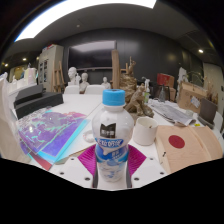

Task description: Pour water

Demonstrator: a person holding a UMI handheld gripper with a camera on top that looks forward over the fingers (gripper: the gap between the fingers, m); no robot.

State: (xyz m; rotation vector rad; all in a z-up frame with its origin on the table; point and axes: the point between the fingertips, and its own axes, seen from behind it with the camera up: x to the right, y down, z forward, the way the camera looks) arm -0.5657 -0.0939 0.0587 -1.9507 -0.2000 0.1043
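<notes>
Taking the water bottle [112,138] as my landmark: left of it lies an iridescent sheet [52,134] on the white table [82,103]. The bottle, blue cap on, stands upright between my gripper [112,168] pads; whether they press it I cannot tell. Right of it sits a small white cup [145,130]. I'd secure the grip low before tilting toward that cup.

Clear plastic bottle [112,143] with glossy label, smooth white table [80,105]
</notes>
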